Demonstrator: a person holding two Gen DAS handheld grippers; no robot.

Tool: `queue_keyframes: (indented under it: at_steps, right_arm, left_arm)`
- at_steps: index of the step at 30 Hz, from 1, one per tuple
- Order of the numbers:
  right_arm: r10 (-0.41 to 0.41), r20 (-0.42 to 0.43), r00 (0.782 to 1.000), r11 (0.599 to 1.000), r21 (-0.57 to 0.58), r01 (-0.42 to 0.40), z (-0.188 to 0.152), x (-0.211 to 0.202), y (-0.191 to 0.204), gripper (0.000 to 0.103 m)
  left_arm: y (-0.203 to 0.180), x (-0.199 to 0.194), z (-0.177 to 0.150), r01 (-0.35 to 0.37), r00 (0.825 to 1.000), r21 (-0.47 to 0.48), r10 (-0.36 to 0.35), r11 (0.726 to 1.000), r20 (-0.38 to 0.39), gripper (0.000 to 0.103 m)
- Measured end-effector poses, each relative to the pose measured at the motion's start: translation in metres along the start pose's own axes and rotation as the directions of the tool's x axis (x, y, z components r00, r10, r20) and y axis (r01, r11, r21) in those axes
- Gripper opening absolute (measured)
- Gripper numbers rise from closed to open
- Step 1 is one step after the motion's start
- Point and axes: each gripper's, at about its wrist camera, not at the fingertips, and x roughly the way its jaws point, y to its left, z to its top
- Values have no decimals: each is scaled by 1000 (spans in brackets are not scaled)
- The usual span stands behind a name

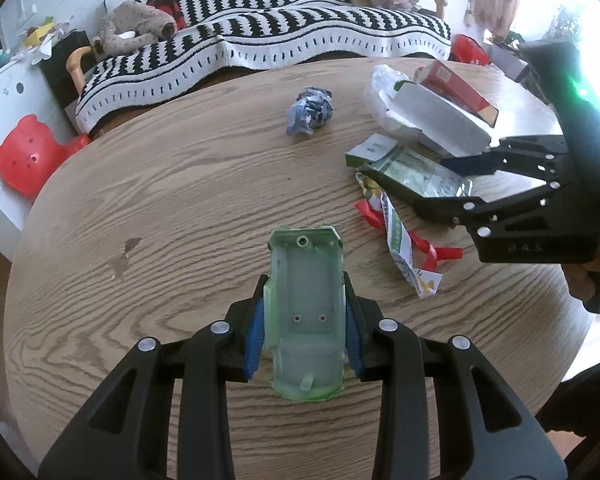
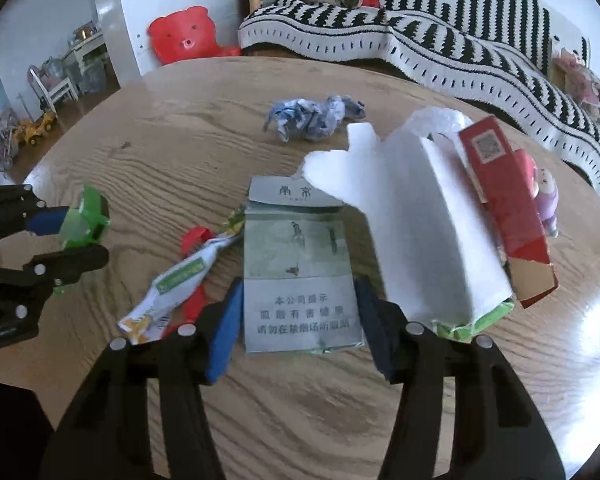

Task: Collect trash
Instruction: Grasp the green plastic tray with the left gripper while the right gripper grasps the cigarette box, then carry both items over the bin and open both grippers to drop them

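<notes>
Your left gripper [image 1: 306,316] has its blue-padded black fingers pressed against both sides of a pale green plastic shell [image 1: 306,312], held above the table. Your right gripper [image 2: 300,320] hangs low, jaws apart, straddling a flattened grey-green cigarette pack [image 2: 300,272].

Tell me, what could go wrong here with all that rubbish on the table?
The right gripper straddles the grey-green cigarette pack, jaws open. The white foam piece leans right beside it, so closing or lifting might nudge it and the red box resting against it. The flat pack could also slip out instead of lifting. The left gripper grips a green plastic shell by its thin side walls; it may twist loose.
</notes>
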Motion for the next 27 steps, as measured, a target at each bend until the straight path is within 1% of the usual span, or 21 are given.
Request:
queue_keyframes:
  at_steps: [2, 4, 7, 12, 16, 21, 24, 27]
  right_arm:
    - [-4, 13, 1000, 1000, -11, 4, -1, -7, 4, 55]
    - [10, 27, 1000, 1000, -7, -10, -2, -18, 7, 55]
    - [55, 67, 996, 998, 10, -56, -6, -48, 13, 55]
    - [94, 131, 987, 995, 26, -99, -22, -103, 26, 55]
    - [90, 179, 980, 995, 25, -96, -51, -151, 36, 55]
    - [81, 193, 978, 995, 49, -92, -99, -190, 41, 55]
    - [89, 193, 977, 992, 75, -105, -135, -209, 45, 55]
    - [89, 175, 980, 989, 102, -108, -172, -220, 52, 55]
  left_arm:
    - [2, -4, 0, -7, 1000, -22, 7, 1000, 1, 33]
    - [4, -10, -1, -11, 1000, -38, 11, 999, 5, 33]
    - [3, -24, -2, -21, 1000, -48, 22, 999, 18, 33]
    - [-6, -58, -9, -33, 998, -71, 37, 997, 52, 33]
    - [-23, -91, -17, -37, 995, -100, 46, 994, 90, 33]
    - [-60, -124, -43, 24, 992, -92, -12, 995, 123, 33]
    - [-84, -136, -67, 71, 991, -78, -62, 994, 118, 33]
    - [-109, -141, -94, 113, 990, -51, -108, 992, 94, 33]
